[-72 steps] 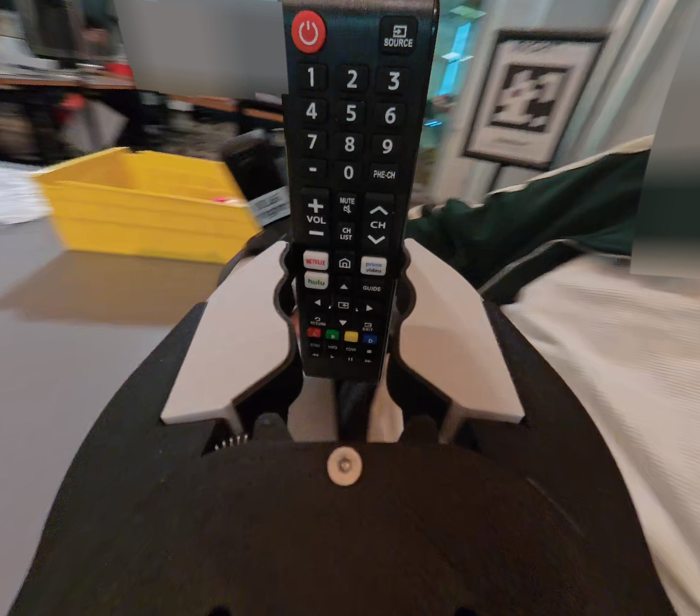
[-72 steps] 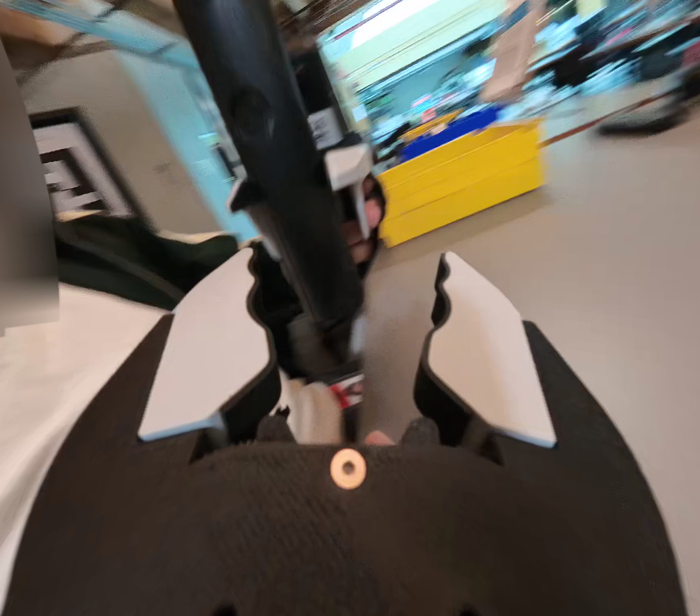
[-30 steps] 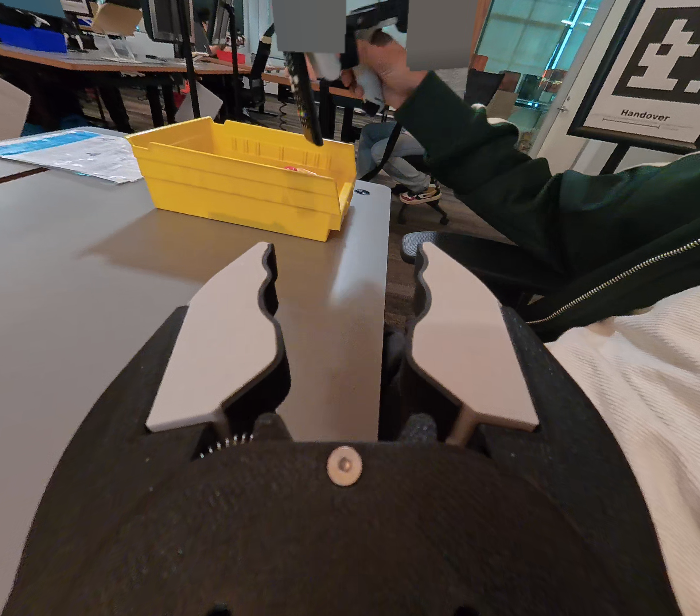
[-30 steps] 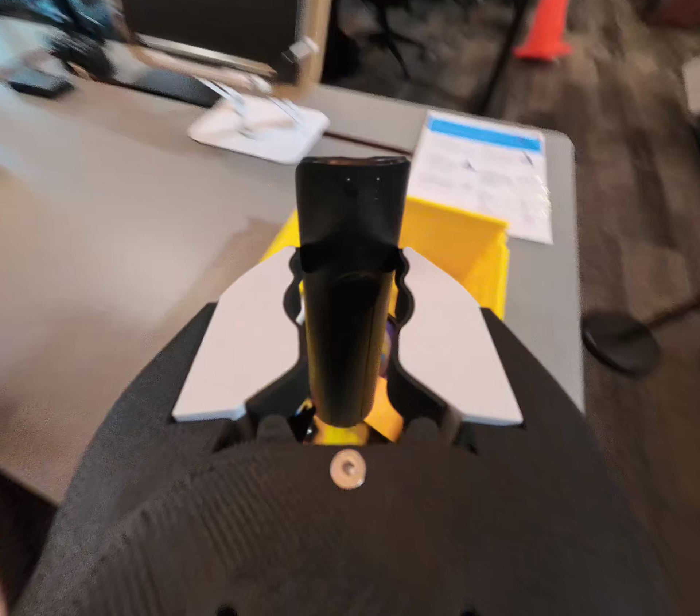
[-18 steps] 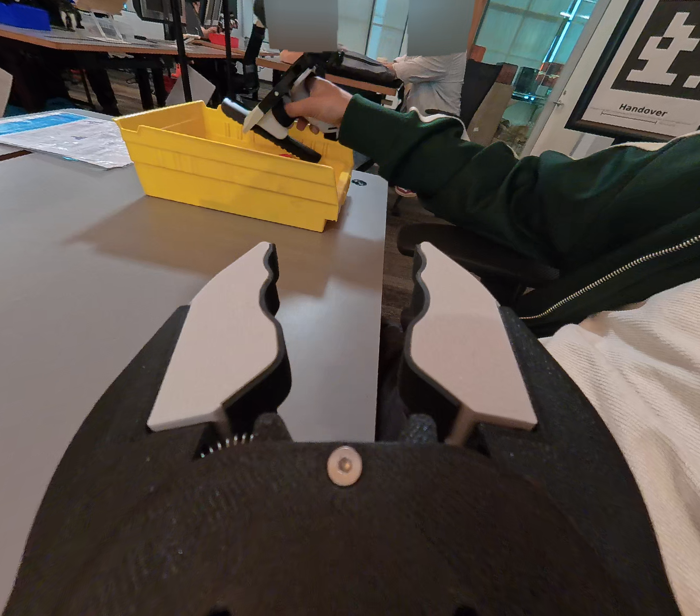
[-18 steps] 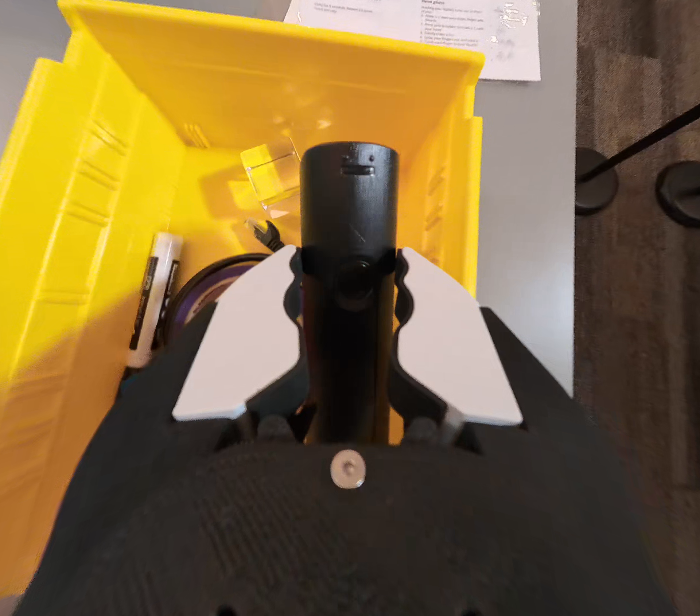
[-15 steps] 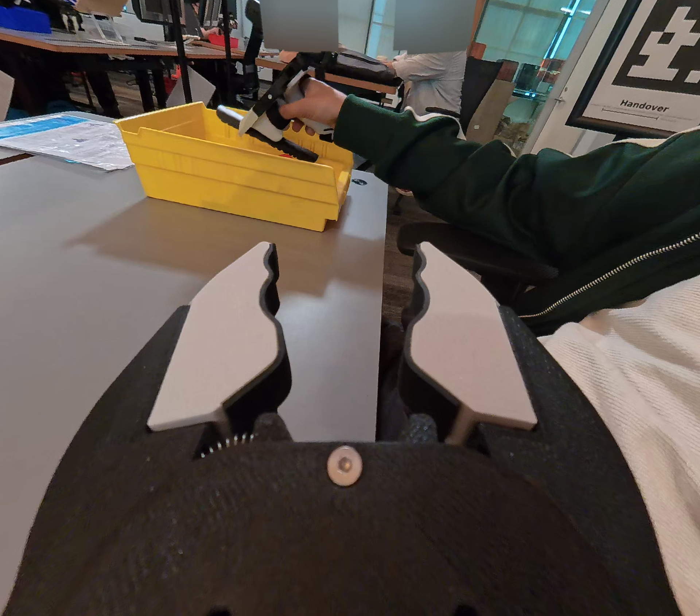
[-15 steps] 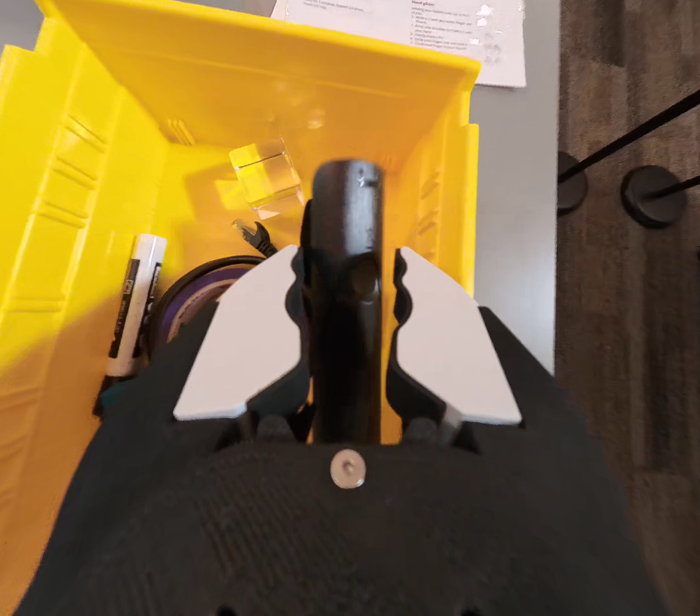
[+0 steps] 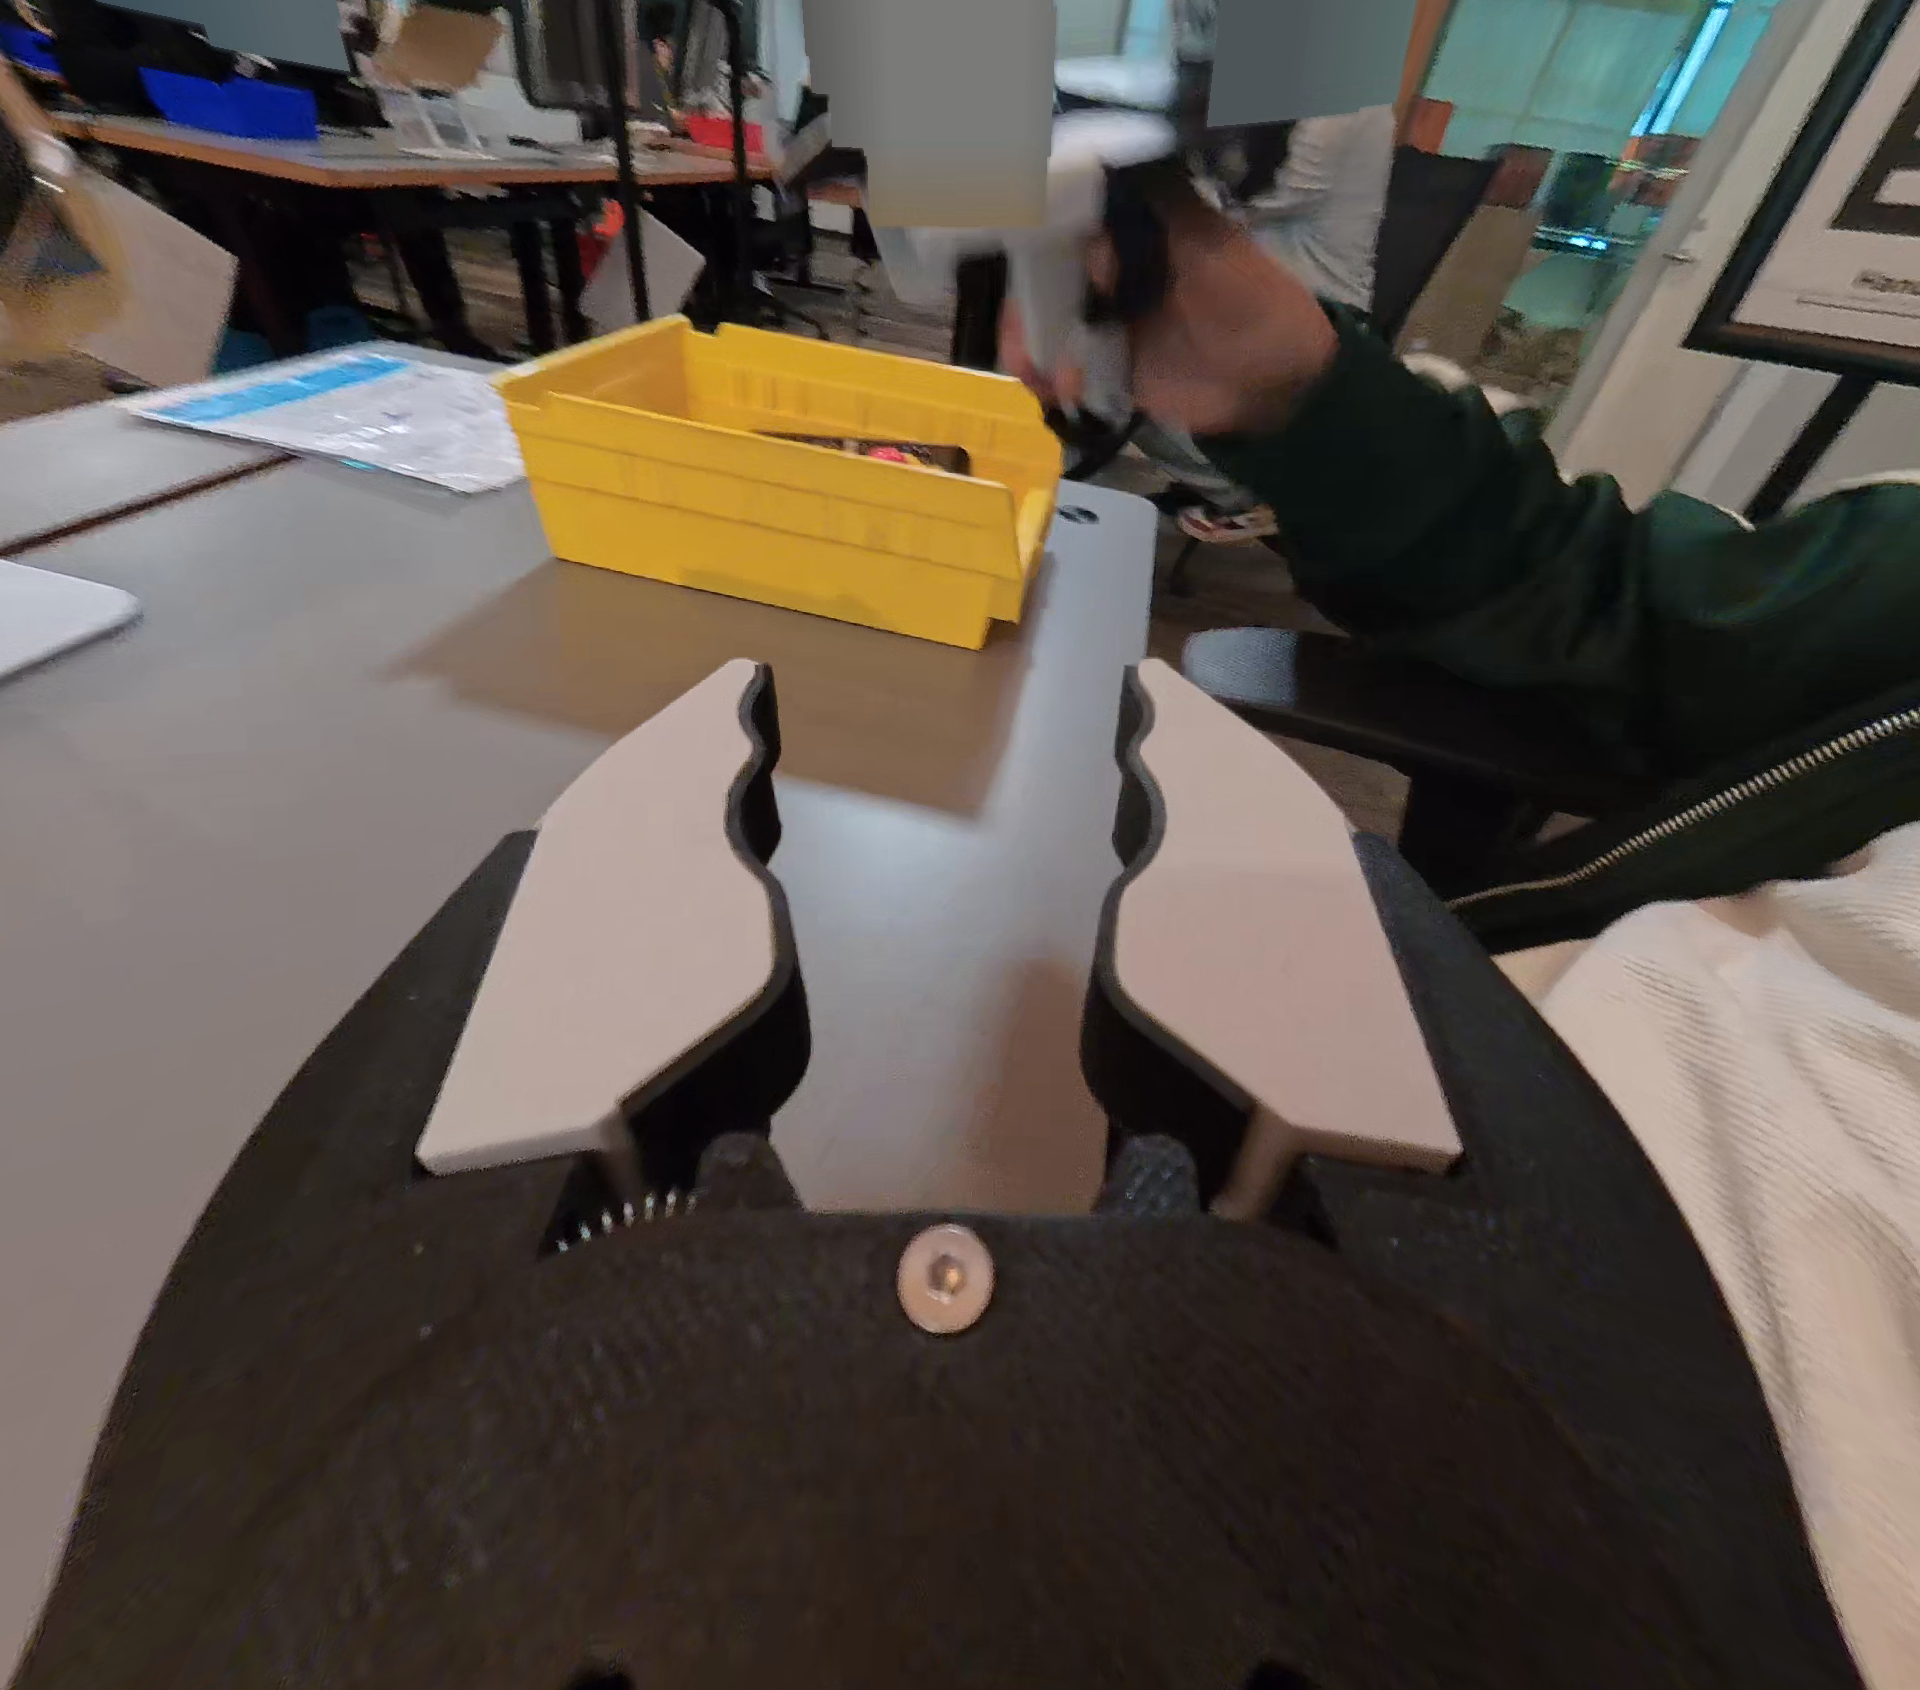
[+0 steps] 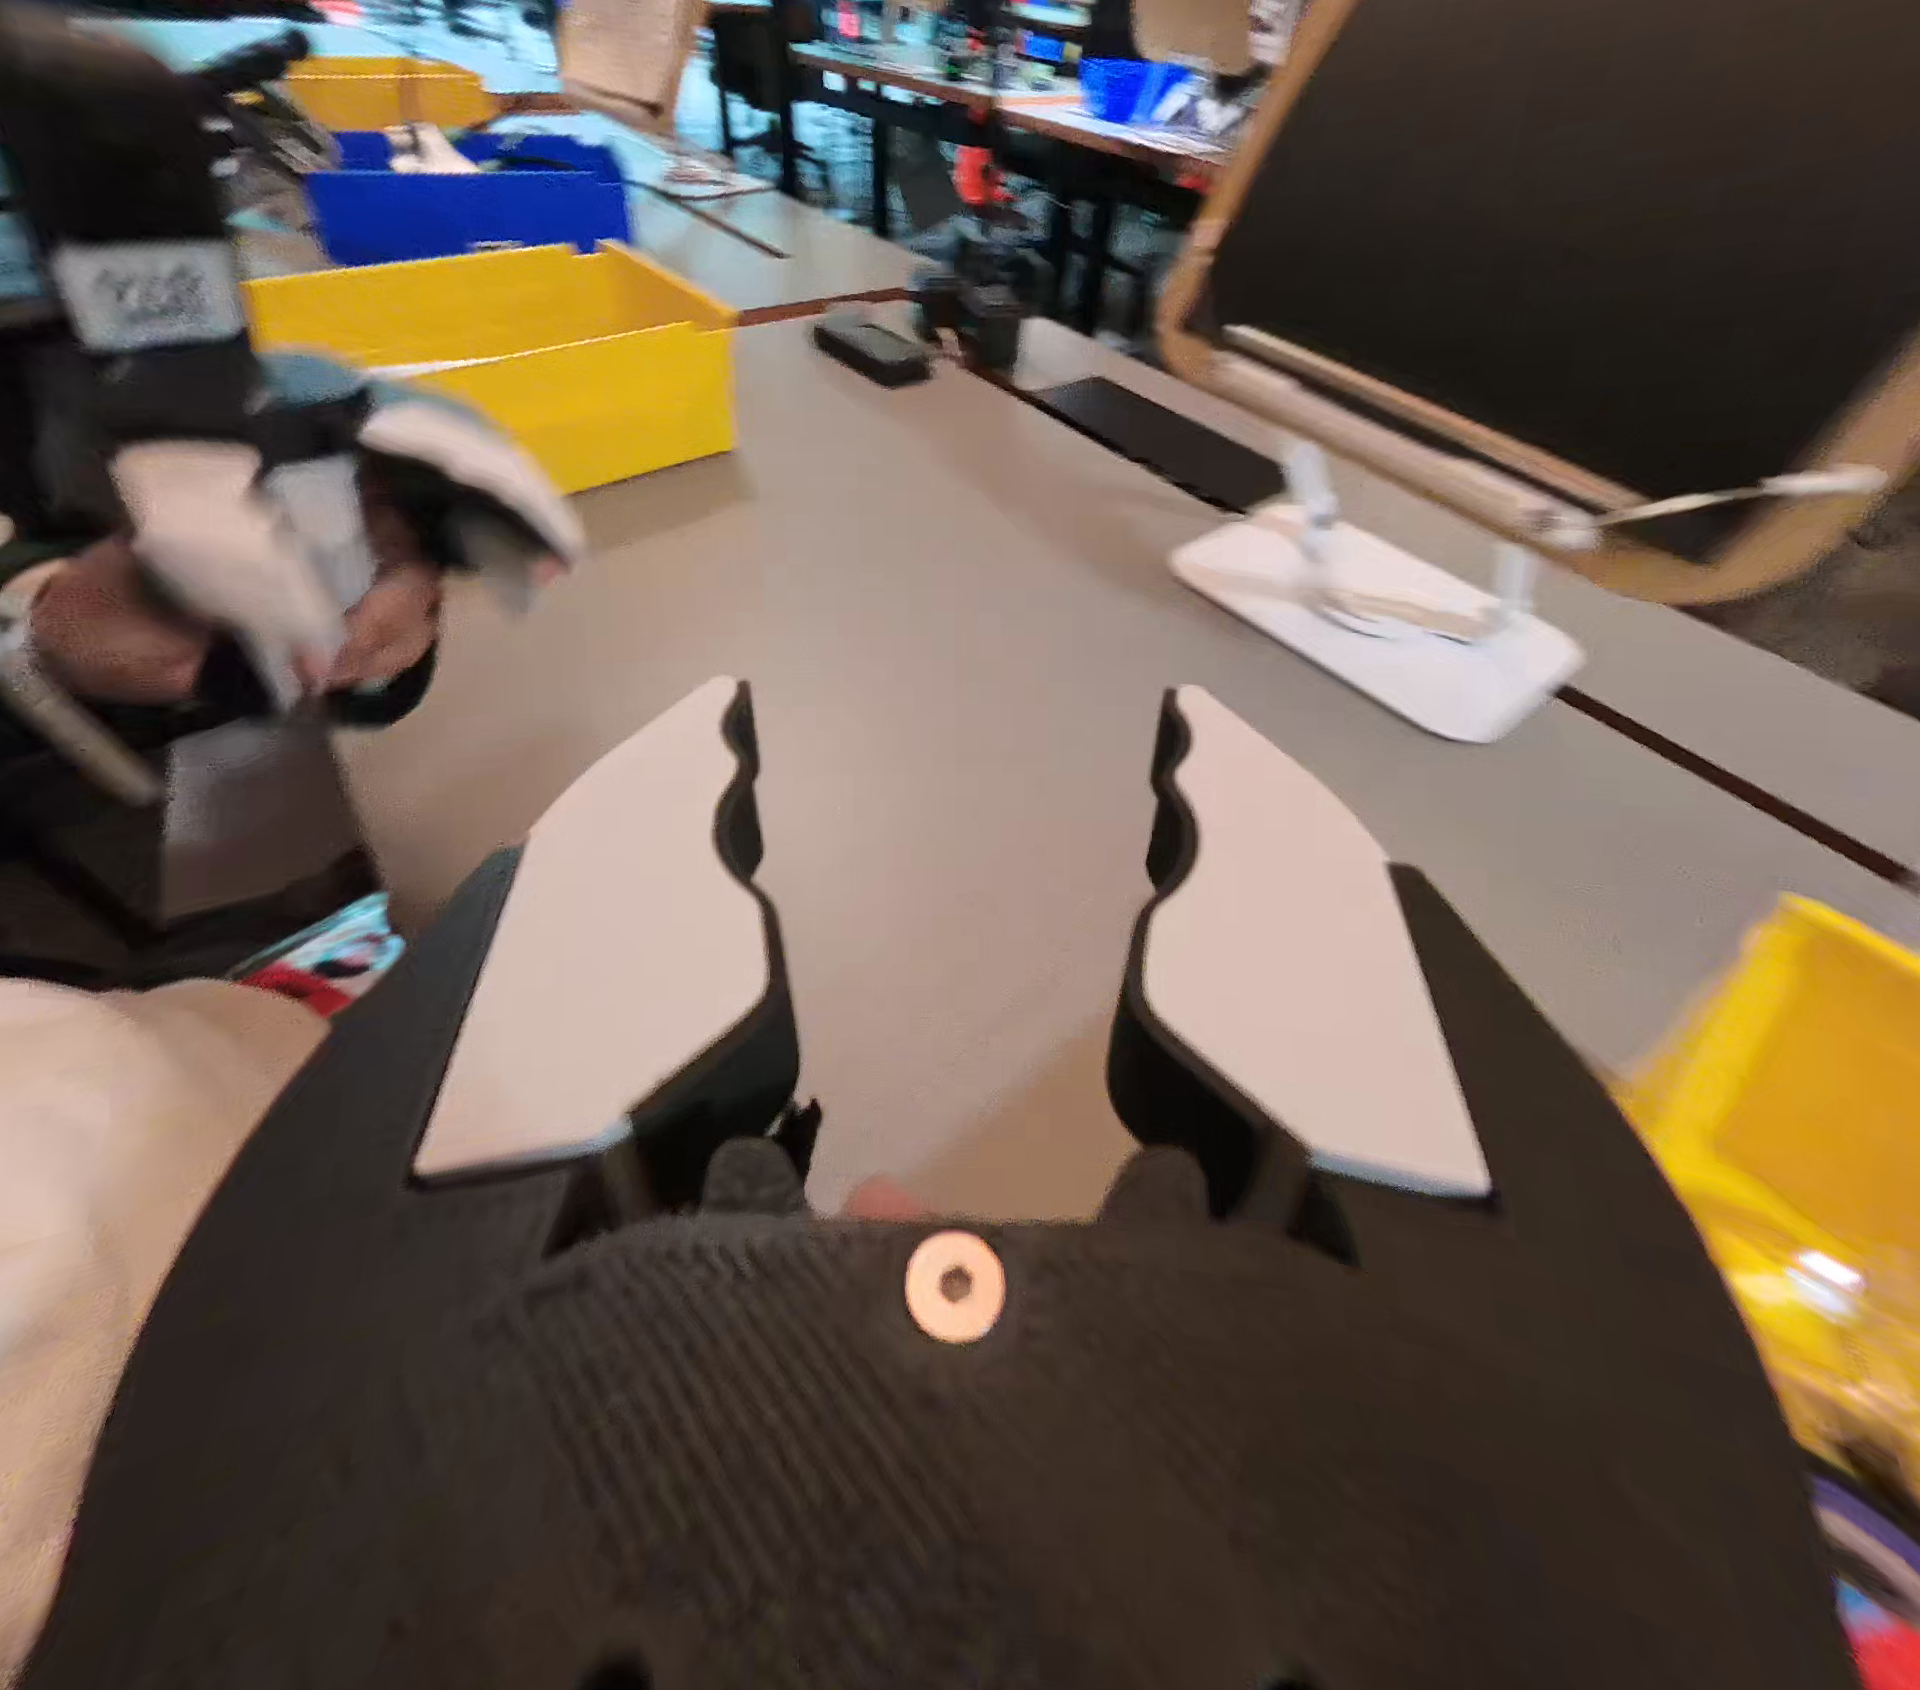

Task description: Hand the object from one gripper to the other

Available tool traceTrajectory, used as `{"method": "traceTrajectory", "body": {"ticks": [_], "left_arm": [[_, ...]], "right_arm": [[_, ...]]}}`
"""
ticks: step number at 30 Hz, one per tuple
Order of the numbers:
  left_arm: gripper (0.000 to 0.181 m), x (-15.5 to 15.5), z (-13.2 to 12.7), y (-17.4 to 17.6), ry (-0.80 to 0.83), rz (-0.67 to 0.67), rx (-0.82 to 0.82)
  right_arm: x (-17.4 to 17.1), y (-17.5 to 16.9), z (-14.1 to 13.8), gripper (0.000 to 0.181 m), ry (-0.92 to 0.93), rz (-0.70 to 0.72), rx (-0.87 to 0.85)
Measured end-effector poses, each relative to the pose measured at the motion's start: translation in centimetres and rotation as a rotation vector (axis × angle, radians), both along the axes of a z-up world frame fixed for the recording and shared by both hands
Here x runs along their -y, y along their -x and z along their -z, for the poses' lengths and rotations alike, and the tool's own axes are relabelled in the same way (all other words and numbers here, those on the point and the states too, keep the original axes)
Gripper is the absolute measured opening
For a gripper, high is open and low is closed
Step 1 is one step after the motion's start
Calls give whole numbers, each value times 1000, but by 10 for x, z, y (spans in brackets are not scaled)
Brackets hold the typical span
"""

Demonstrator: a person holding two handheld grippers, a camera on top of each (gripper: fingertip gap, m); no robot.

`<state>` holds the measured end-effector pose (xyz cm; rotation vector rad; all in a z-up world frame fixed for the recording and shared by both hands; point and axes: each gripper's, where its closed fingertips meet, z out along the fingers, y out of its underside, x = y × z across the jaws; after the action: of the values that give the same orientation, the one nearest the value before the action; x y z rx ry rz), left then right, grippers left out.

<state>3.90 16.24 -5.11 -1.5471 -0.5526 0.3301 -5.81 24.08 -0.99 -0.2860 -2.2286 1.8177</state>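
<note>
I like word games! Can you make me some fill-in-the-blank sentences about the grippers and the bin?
The left gripper is open and holds ____.
The bin on the table is coloured ____.
The right gripper has its fingers ____.
The sleeve reaching toward the bin is dark ____.

Missing words: nothing; yellow; open; green

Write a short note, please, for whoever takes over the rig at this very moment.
Left gripper: open and empty, above the grey table.
Right gripper: open and empty, pulled back from the yellow bin.
Remote: a dark shape lying inside the bin, partly hidden by its wall.
Done: the remote went from the left gripper to the right, which then let it go into the bin.
Left: nothing for this object, it seems; a new hand-over would probably start with a fresh pick.
</note>
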Motion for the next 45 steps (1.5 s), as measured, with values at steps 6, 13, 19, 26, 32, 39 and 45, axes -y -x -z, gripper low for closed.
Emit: {"method": "traceTrajectory", "body": {"ticks": [6, 13, 19, 26, 32, 39, 45], "left_arm": [[31, 114, -94, -13, -144, -265, -174], [26, 350, -82, -44, -43, -797, 65], [47, 463, 75, -97, 217, -946, 881], [43, 453, 153, -118, 456, -833, 1208], [10, 459, 151, -119, 658, -883, 1250], [11, 455, 53, -117, 641, -1045, 868], [9, 264, -59, -48, 181, -456, 265]], "right_arm": [[53, -49, 89, 79, -194, -158, 6], [61, -53, 100, 71, -186, -192, -2], [66, -54, 104, 69, -171, -195, 56], [72, -56, 106, 68, -223, -187, -27], [72, -62, 109, 69, -275, -197, -101], [80, -69, 104, 67, -254, -222, -111], [102, -86, 71, 64, 7, -322, 50]]}}
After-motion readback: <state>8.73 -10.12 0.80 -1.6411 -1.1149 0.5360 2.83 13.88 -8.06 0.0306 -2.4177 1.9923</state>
